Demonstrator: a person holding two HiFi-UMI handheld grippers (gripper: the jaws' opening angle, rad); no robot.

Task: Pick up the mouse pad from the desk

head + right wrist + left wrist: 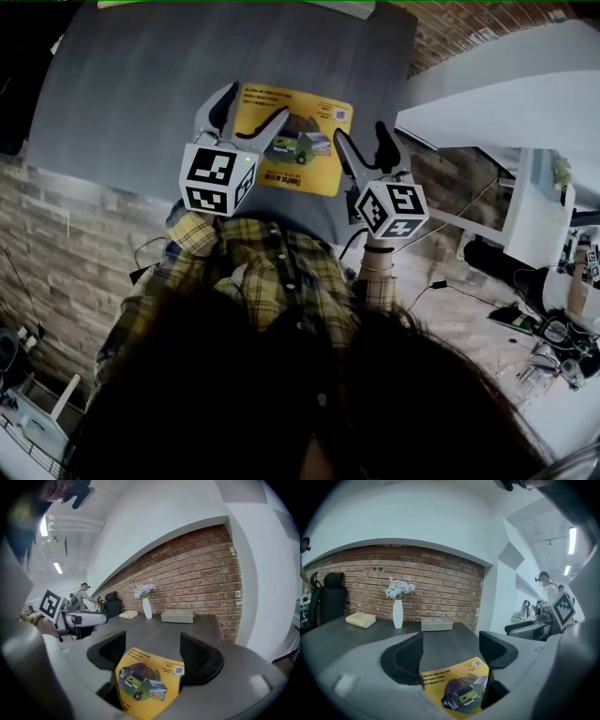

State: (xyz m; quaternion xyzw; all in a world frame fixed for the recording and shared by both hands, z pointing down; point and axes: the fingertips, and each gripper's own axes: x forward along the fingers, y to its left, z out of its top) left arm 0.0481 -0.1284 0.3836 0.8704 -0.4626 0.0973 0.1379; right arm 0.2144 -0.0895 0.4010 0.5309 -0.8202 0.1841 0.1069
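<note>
The yellow mouse pad [295, 141], small print unreadable, lay near the front edge of the grey desk [141, 84], brick wall [431, 573] beyond. The left gripper [253, 105] and right gripper [361, 136] gaped above it.

We face a red brick wall [426, 583] behind the dark grey surface [450, 643], long ceiling strip lights [573, 540] glowing overhead.

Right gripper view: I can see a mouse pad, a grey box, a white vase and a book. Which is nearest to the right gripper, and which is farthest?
1. Mouse pad: yellow, on the desk straight ahead, nearest.
2. Grey box: against the brick wall, right of centre.
3. White vase: holds flowers, farther left along the wall.
4. Book: left of the vase, farthest.
</note>
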